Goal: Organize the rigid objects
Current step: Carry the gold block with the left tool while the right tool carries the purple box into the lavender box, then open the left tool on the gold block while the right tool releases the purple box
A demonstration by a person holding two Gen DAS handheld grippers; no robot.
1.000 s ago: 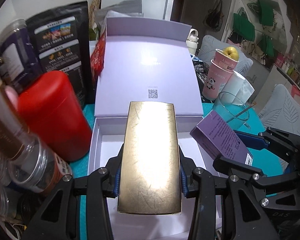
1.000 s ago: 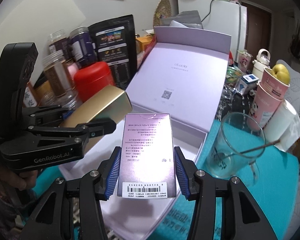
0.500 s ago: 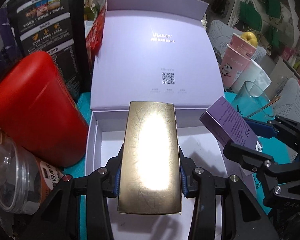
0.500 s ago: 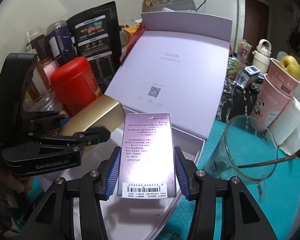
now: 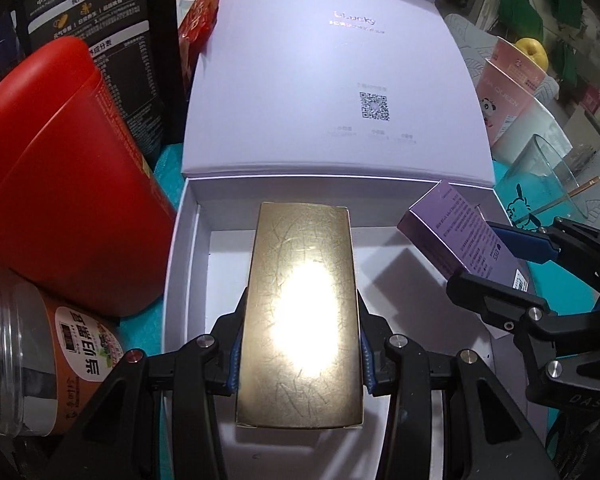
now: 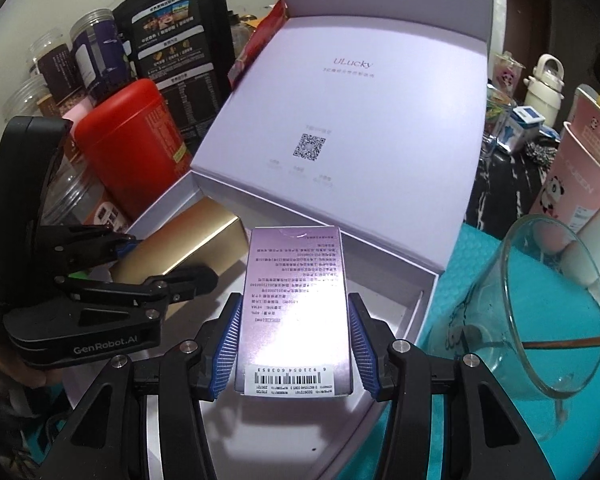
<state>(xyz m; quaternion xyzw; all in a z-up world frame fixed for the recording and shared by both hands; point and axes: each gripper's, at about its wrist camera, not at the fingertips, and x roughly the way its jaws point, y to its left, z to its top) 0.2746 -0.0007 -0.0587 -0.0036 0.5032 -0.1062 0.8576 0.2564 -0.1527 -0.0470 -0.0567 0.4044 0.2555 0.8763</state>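
My left gripper point(image 5: 300, 344) is shut on a gold box point(image 5: 300, 312), held lengthwise over the inside of an open white gift box point(image 5: 184, 256). My right gripper point(image 6: 294, 336) is shut on a purple box point(image 6: 296, 304) with a barcode at its near end, also above the gift box's tray point(image 6: 420, 300). In the left wrist view the purple box point(image 5: 456, 232) and the right gripper point(image 5: 520, 268) hang at the right, over the tray's right side. In the right wrist view the gold box point(image 6: 180, 248) and the left gripper point(image 6: 148, 264) are at the left. The gift box's lid point(image 6: 340, 128) stands open behind.
A red canister point(image 5: 64, 184) stands close to the tray's left wall, with a clear jar point(image 5: 32, 344) in front of it. A dark pouch point(image 6: 176, 40) and more jars are behind. A tilted glass point(image 6: 540, 312) with a stick, pink cups point(image 6: 572, 176) and a teal mat point(image 6: 460, 256) lie right.
Both grippers have sunk and moved forward toward the gift box's tray, carrying their boxes. The tray and lid now fill more of both views. Neither grip has changed.
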